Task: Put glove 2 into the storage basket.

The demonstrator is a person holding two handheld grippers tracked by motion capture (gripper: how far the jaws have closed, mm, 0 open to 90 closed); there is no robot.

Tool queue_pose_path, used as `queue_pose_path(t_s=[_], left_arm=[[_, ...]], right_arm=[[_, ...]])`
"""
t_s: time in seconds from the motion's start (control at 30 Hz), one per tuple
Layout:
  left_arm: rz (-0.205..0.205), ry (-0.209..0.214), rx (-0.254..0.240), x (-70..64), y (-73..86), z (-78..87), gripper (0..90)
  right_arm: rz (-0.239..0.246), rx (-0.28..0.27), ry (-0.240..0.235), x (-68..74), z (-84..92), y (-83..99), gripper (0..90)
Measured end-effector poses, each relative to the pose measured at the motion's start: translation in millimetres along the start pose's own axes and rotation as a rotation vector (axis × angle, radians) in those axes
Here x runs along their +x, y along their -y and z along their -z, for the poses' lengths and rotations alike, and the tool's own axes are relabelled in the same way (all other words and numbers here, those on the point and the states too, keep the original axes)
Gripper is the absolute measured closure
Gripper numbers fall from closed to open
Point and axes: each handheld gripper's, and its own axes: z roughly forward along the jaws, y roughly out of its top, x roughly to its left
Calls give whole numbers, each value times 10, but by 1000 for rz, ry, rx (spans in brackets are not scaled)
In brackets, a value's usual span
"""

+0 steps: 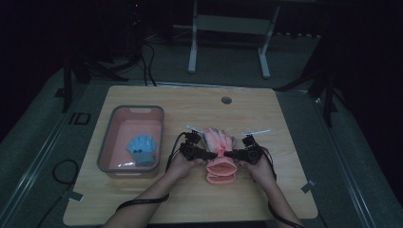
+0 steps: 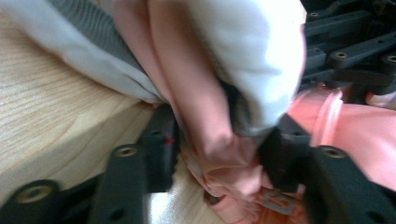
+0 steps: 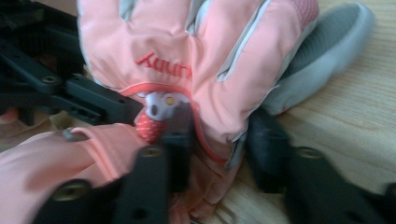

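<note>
A pink ski glove (image 1: 219, 152) with grey-white trim lies on the wooden table (image 1: 157, 99), fingers pointing away and cuff toward the person. My left gripper (image 1: 211, 155) comes at its wrist from the left, and my right gripper (image 1: 229, 154) from the right. In the left gripper view the left gripper (image 2: 219, 149) has its black jaws pinched on bunched fabric of the glove (image 2: 196, 93). In the right gripper view the right gripper (image 3: 223, 133) clamps the wrist edge of the glove (image 3: 187, 42), beside a small white cord lock (image 3: 159, 105). The other gripper's black frame sits close behind.
A grey-rimmed pink basket (image 1: 105, 142) stands at the table's left with a light blue glove (image 1: 142, 149) inside. A round cable hole (image 1: 226, 100) is near the far edge. Beyond the table stand white desk legs (image 1: 192, 52) and loose cables on the floor.
</note>
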Motion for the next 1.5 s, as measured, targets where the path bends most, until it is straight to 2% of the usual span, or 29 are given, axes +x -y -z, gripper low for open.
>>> queue_pose_path(t_s=[0.03,0.1,0.3,0.43,0.67,0.83,1.13,1.5], left_arm=[[-7,-6,5,-18,-11,11,570],[-29,-27,11,-76,-35,31,608],[-62,-42,27,-188,-95,116,632],[-80,-47,27,-240,-132,190,637],[-121,-56,14,-404,-253,475,642],[-138,-63,6,-465,-323,696,642],[-165,-91,-6,-504,-437,1095,643],[-159,-114,-28,-399,-444,1525,642]], right_arm=[[14,-8,9,21,2,7,730],[6,-21,15,46,22,8,750],[-1,-38,21,119,110,-11,758],[27,-45,51,210,168,-49,759],[67,-97,54,419,341,-189,762],[91,-117,53,574,421,-318,763],[130,-149,45,874,461,-579,762],[167,-158,18,1180,337,-866,762]])
